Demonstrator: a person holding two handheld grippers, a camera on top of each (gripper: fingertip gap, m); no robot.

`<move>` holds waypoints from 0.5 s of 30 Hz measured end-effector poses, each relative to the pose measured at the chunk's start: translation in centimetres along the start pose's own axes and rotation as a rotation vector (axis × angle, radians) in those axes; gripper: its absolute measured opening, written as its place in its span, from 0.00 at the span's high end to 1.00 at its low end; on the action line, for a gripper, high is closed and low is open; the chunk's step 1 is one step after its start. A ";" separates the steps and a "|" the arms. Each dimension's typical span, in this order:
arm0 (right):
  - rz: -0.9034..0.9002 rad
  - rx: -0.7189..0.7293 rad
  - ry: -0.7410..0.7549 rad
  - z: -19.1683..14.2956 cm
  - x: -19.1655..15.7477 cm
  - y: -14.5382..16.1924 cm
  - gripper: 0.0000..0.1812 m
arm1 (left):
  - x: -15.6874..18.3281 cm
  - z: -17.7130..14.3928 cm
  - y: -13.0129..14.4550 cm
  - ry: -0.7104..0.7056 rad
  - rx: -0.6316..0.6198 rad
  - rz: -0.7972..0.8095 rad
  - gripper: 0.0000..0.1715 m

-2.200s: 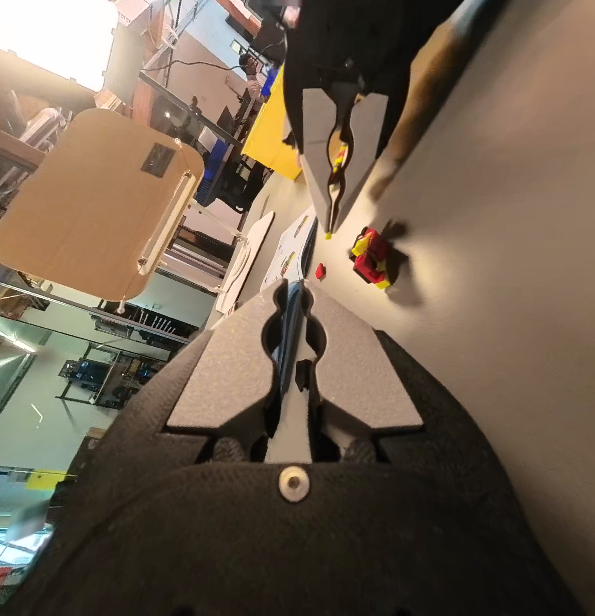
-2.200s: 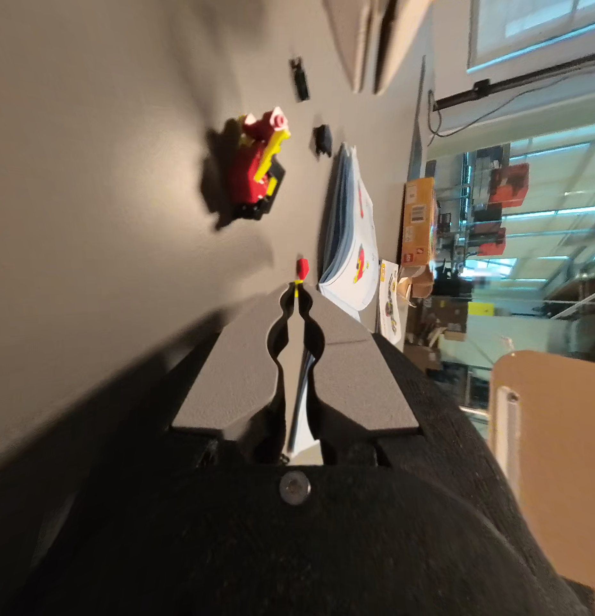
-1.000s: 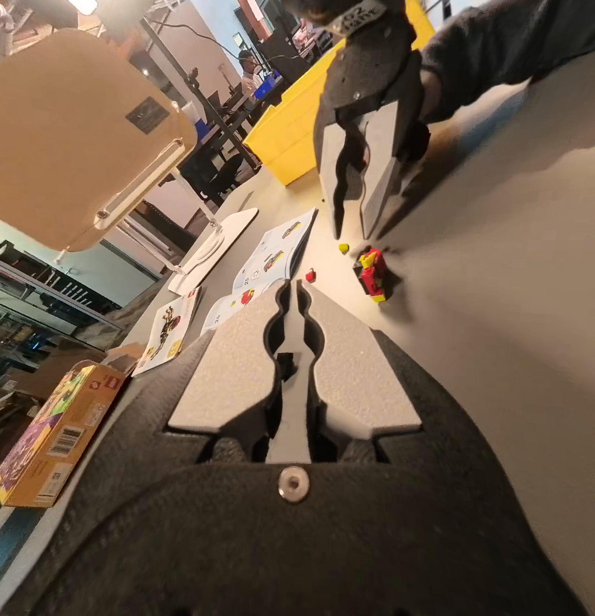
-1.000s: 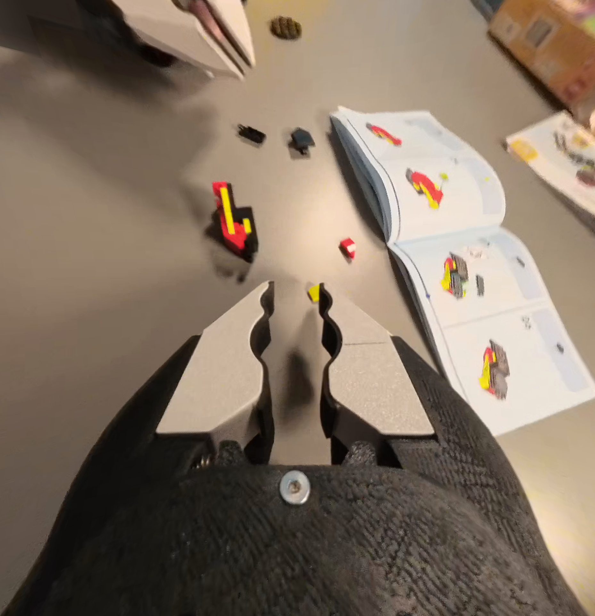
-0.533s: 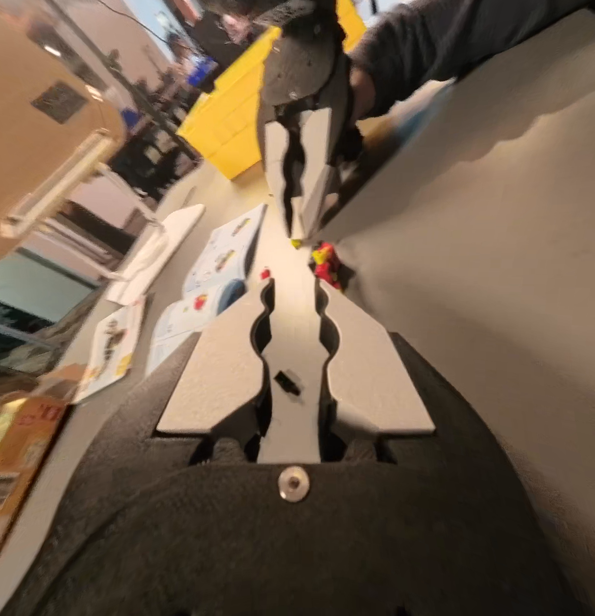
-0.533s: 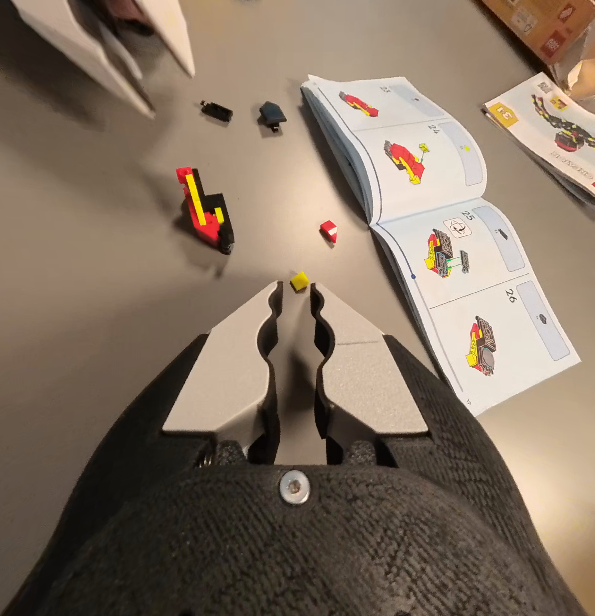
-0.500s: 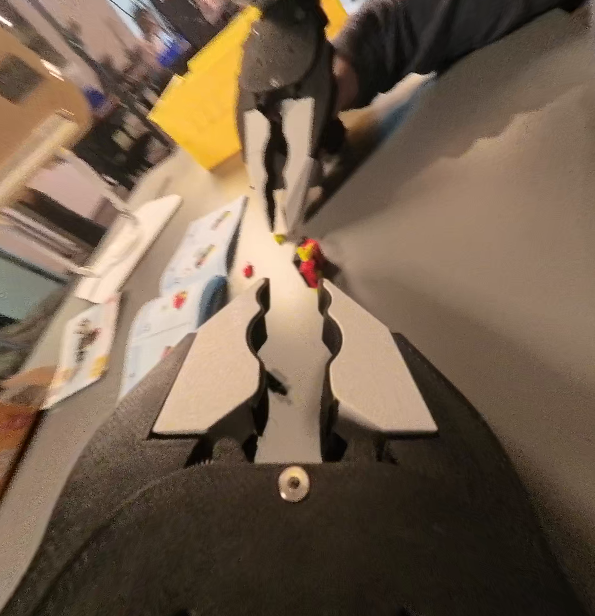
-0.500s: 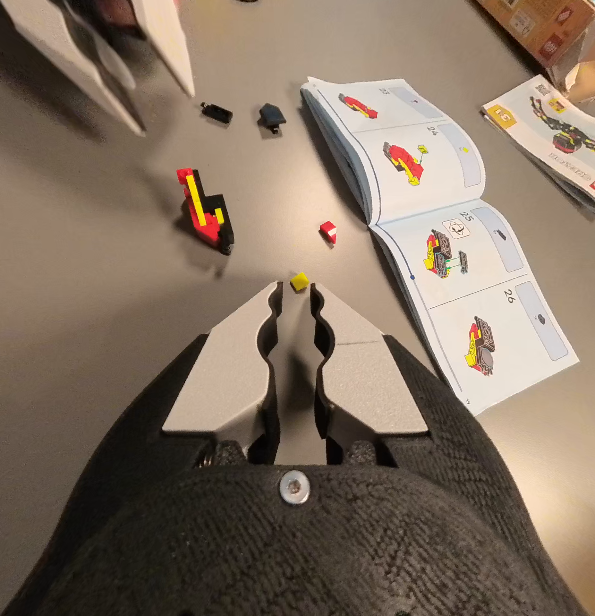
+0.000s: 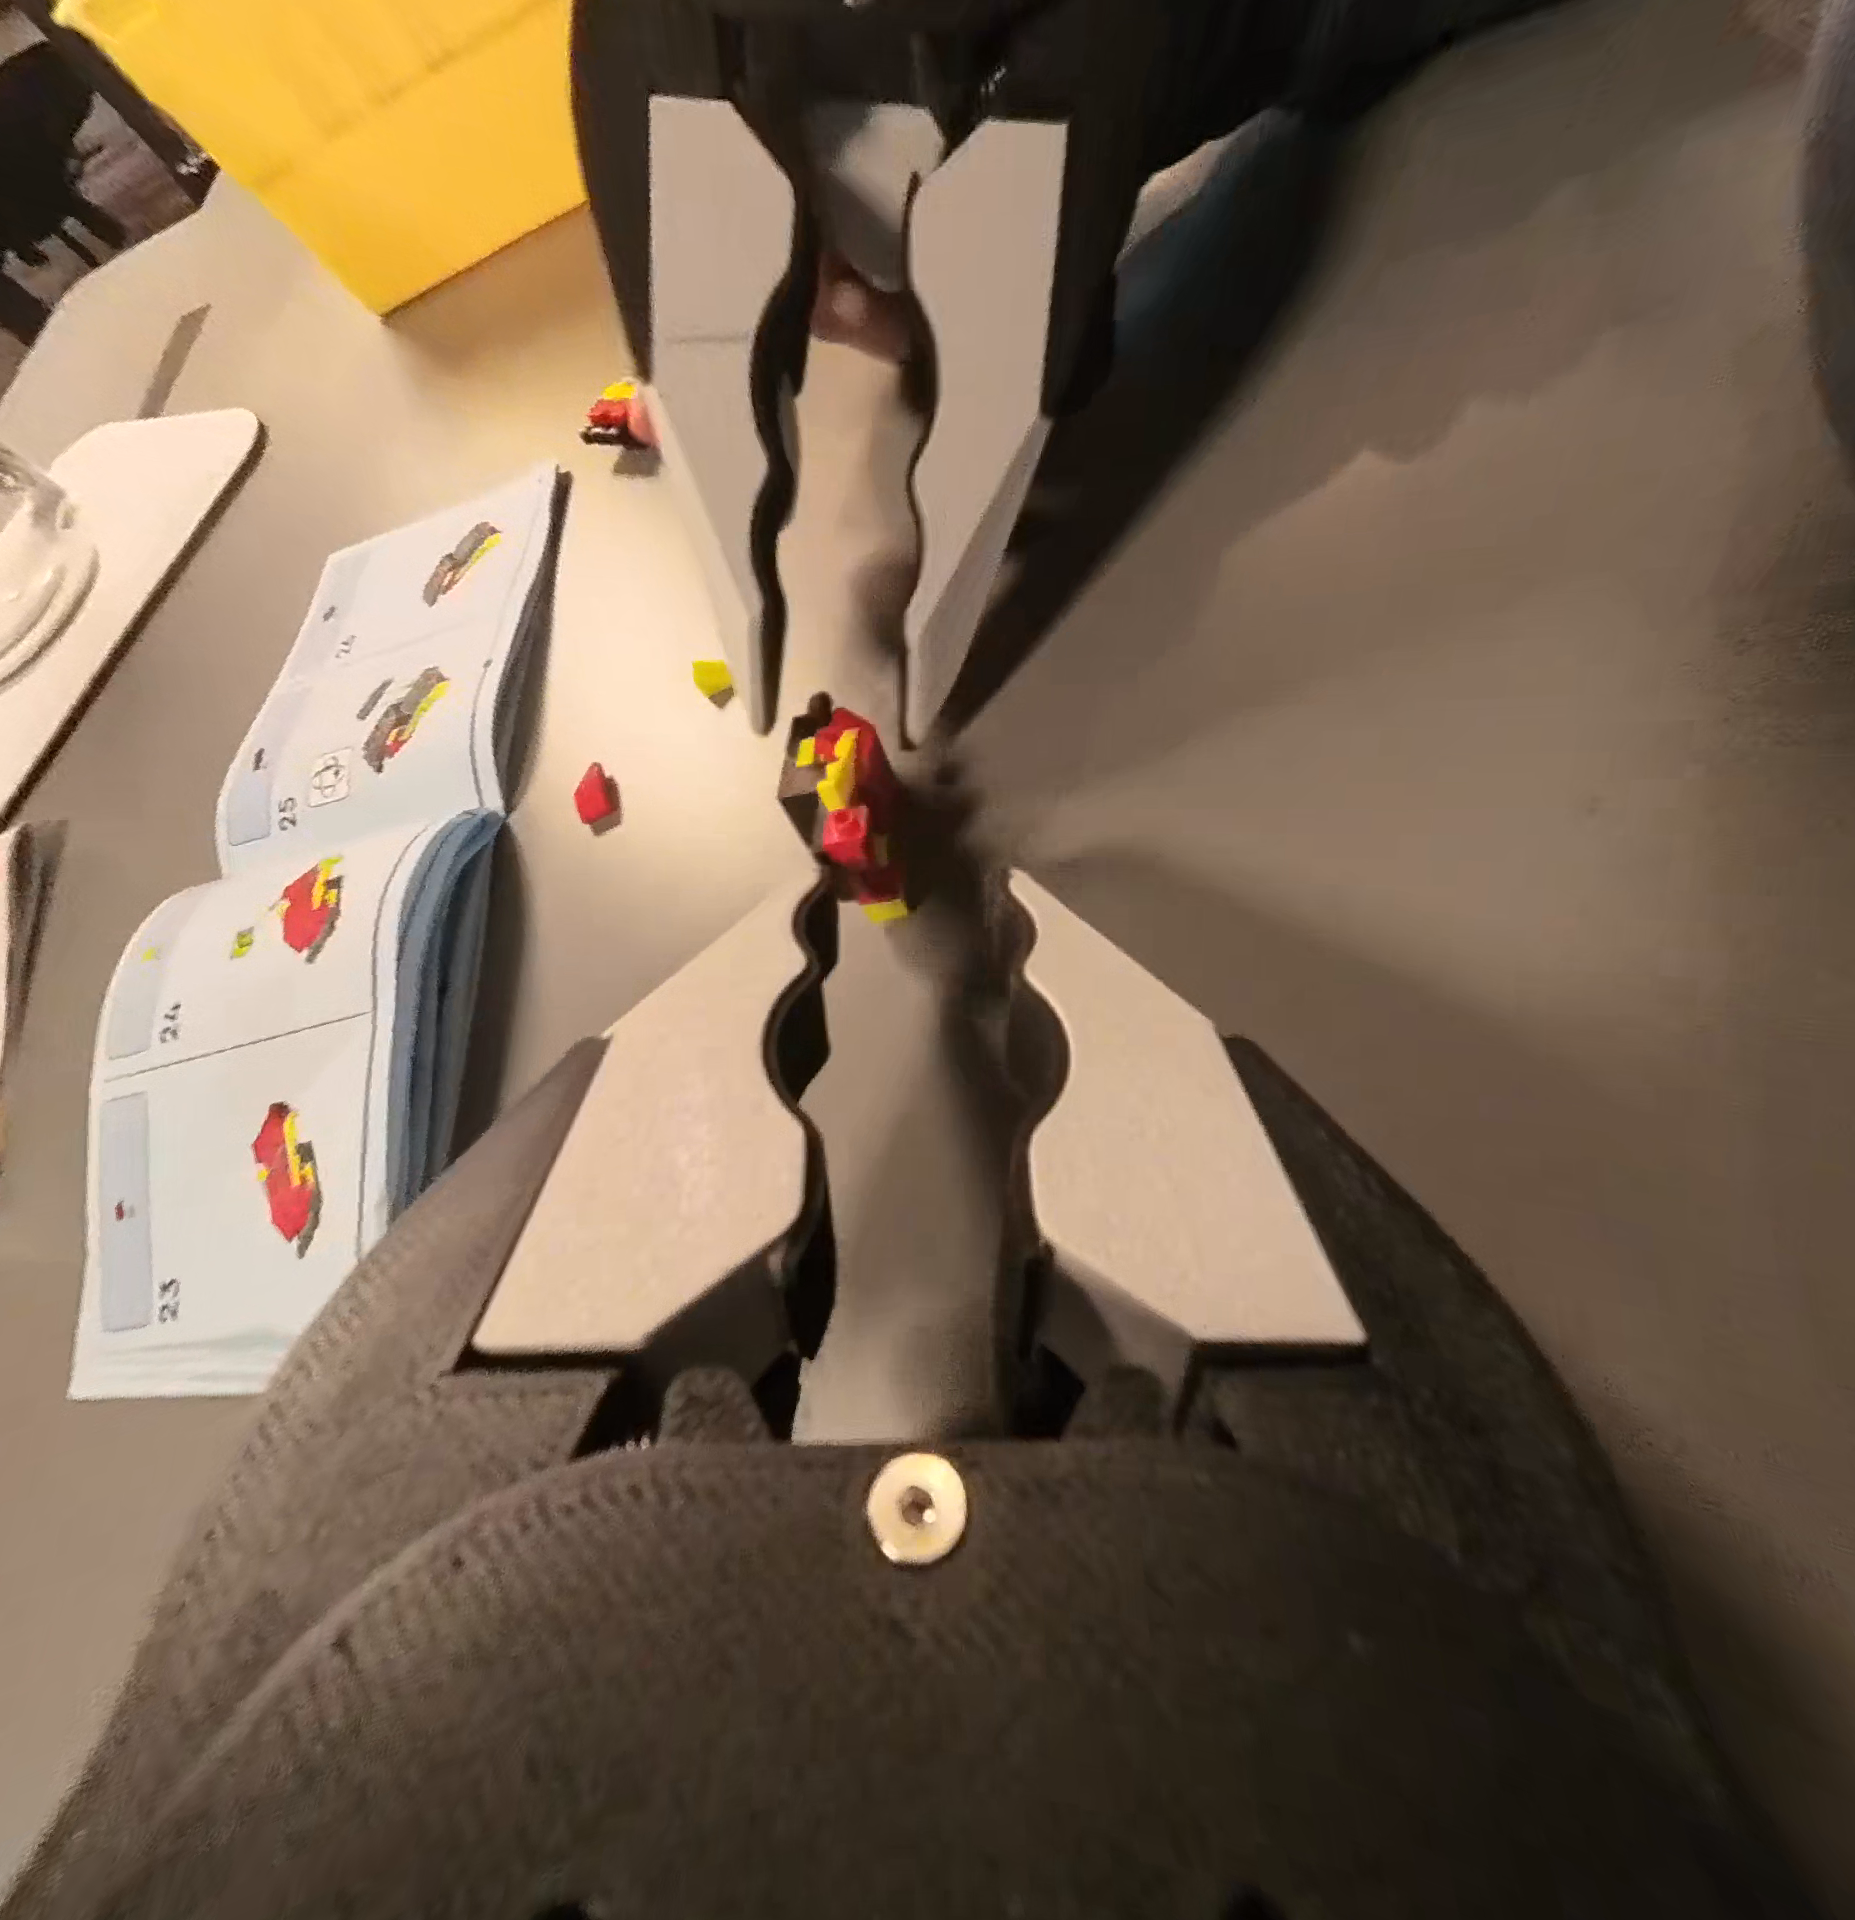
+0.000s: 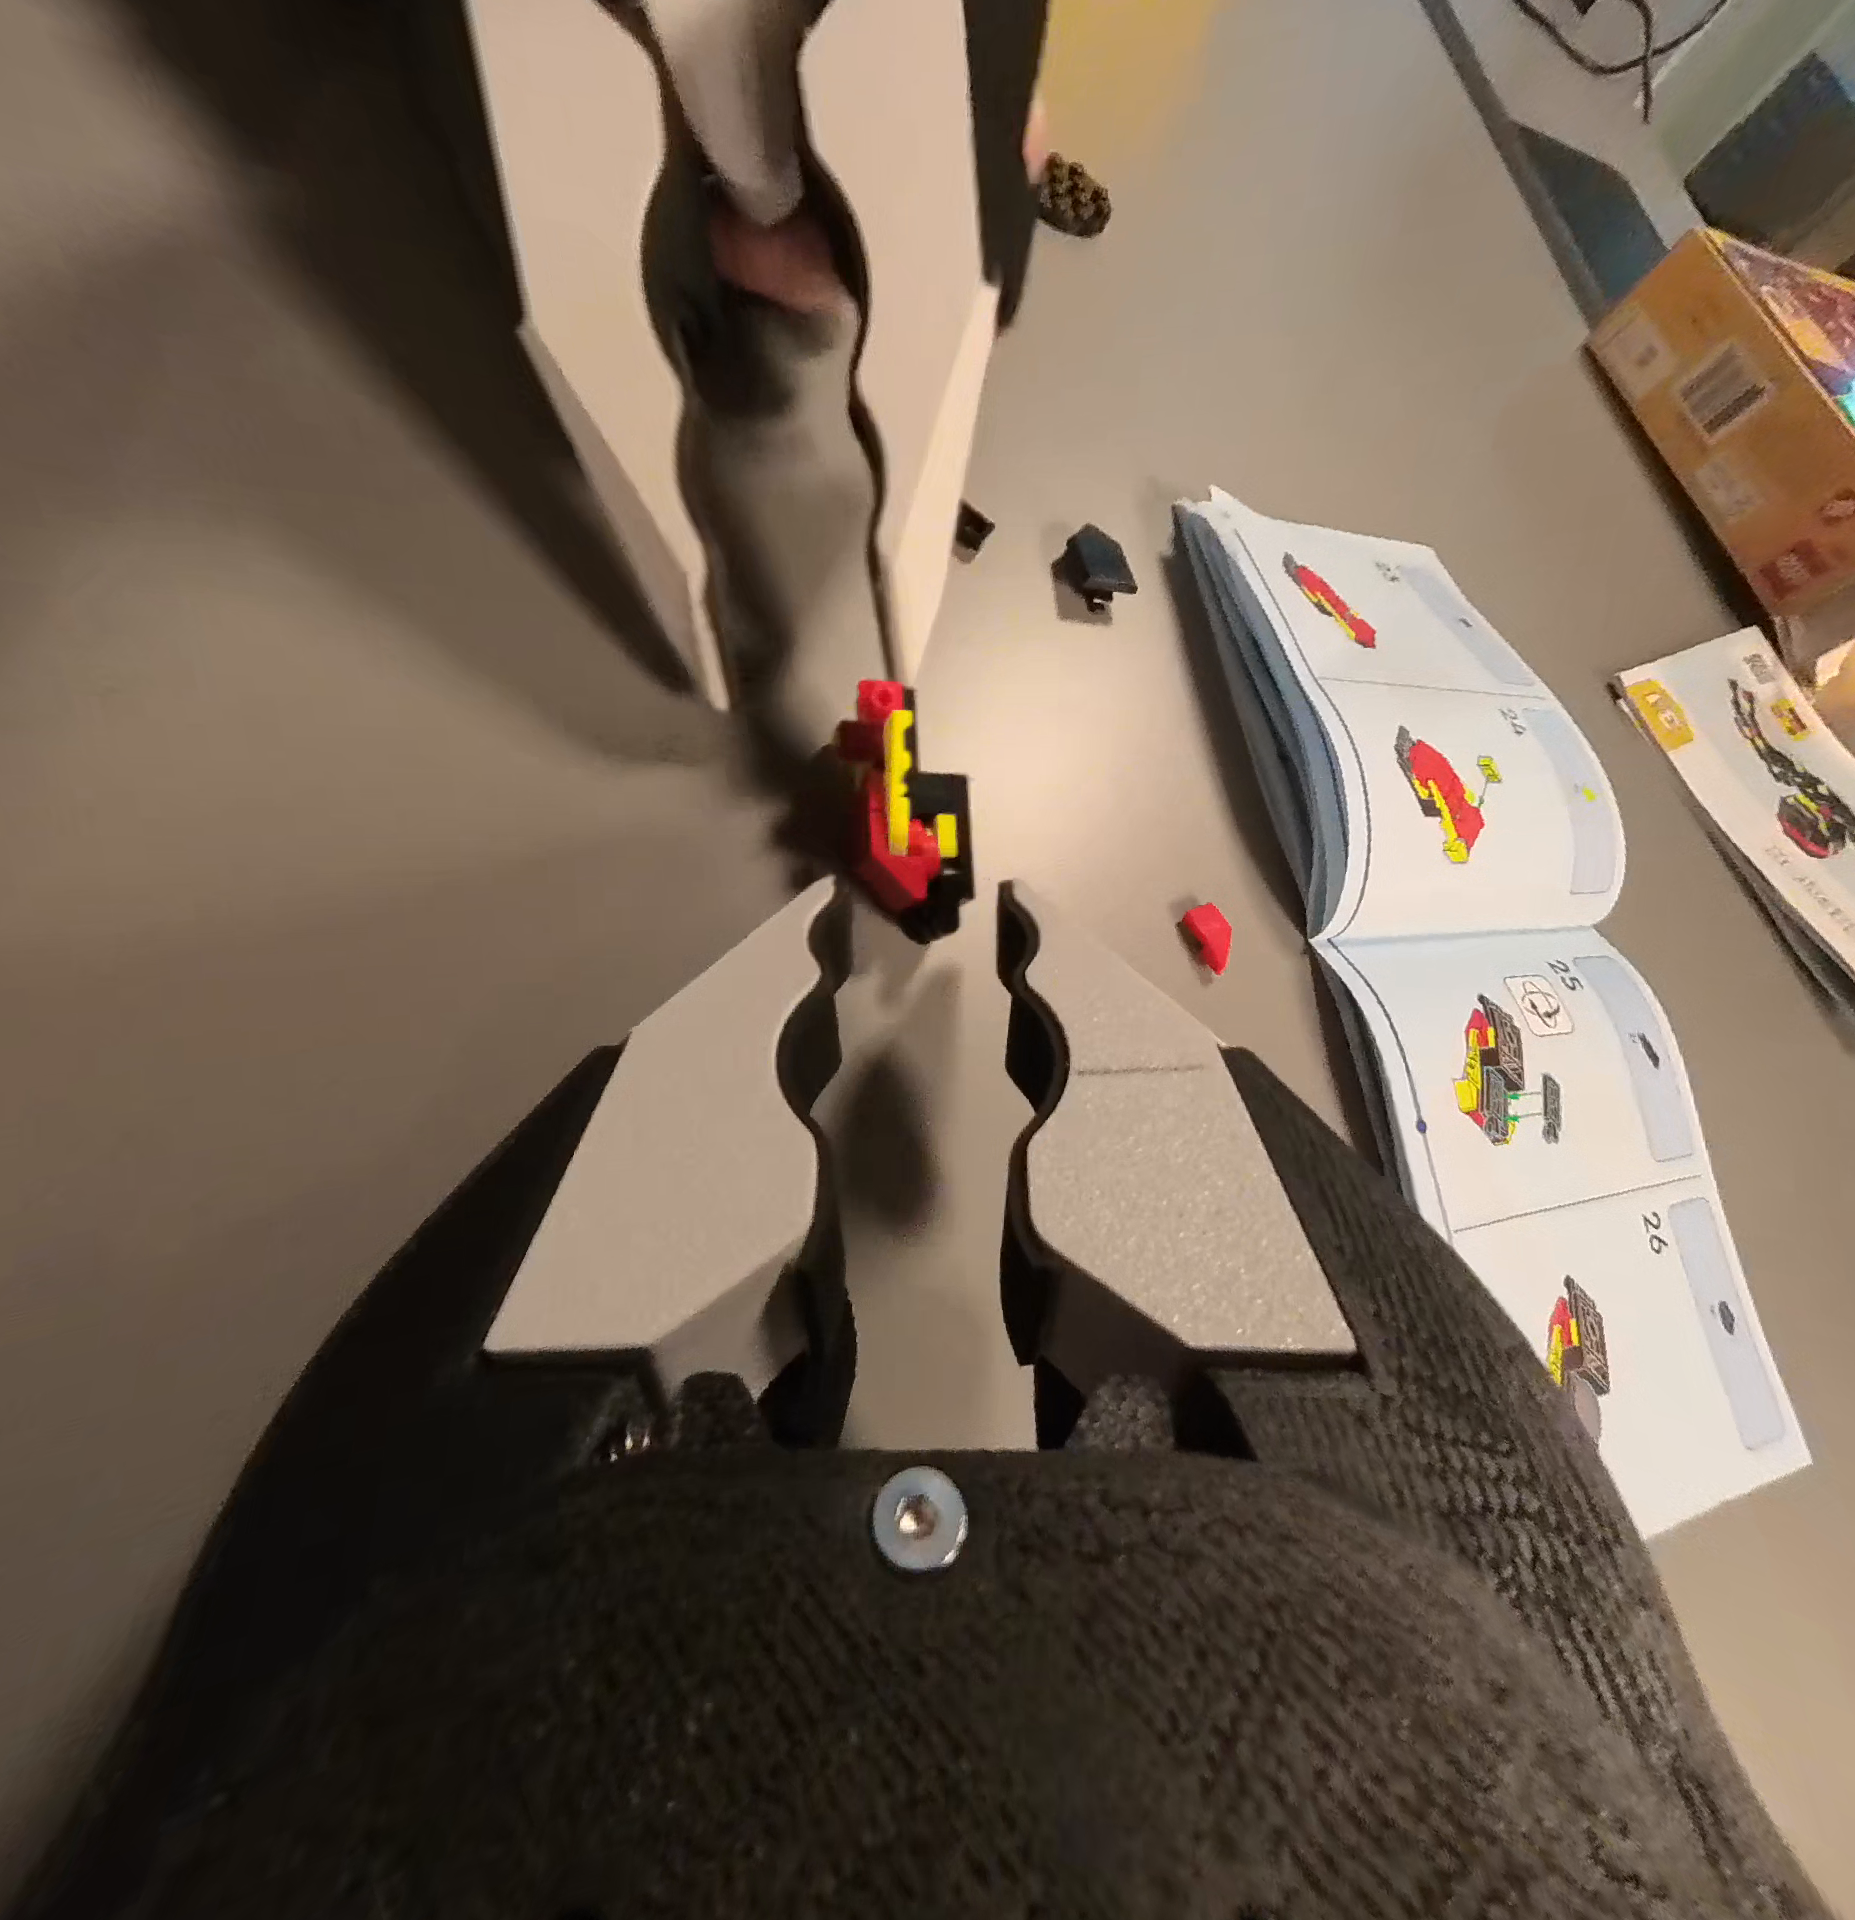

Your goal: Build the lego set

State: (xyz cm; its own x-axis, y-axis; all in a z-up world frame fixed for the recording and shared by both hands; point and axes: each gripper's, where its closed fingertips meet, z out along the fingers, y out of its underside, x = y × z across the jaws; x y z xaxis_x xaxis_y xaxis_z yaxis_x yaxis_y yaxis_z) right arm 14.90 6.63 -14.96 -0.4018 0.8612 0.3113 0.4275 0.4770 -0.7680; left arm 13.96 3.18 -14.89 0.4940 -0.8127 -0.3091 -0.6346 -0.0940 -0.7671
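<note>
Bricks are only partly joined: our small red, yellow and black lego model (image 10: 907, 821) sits between our two empty, spread grippers, left gripper (image 9: 915, 902) and right gripper (image 10: 915, 902). Beside the model wait a loose red brick (image 10: 1205, 933) and a yellow brick (image 9: 713, 677).

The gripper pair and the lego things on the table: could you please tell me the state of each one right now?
Left gripper: open, empty.
Right gripper: open, empty.
Red, yellow and black lego model: part built, on the table between both grippers, not gripped.
Loose red piece: unattached, lying on the table.
Loose yellow piece: unattached, lying on the table.
Instruction booklet: lying open.
</note>
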 end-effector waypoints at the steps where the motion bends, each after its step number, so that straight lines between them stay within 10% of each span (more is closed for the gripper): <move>1: 0.012 -0.008 0.011 0.1 0.3 0.1 0.86 | 0.2 0.1 0.0 0.010 -0.006 0.004 0.83; 15: 0.172 0.004 0.147 -1.6 3.7 1.4 0.88 | 0.5 -0.2 -1.3 -0.045 0.055 0.020 0.86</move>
State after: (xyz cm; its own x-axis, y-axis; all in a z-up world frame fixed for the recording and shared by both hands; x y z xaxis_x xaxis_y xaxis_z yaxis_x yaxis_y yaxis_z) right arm 15.29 10.78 -13.96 -0.2010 0.9463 0.2531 0.4759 0.3201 -0.8192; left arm 14.87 2.81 -13.96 0.5079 -0.7876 -0.3488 -0.6121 -0.0451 -0.7895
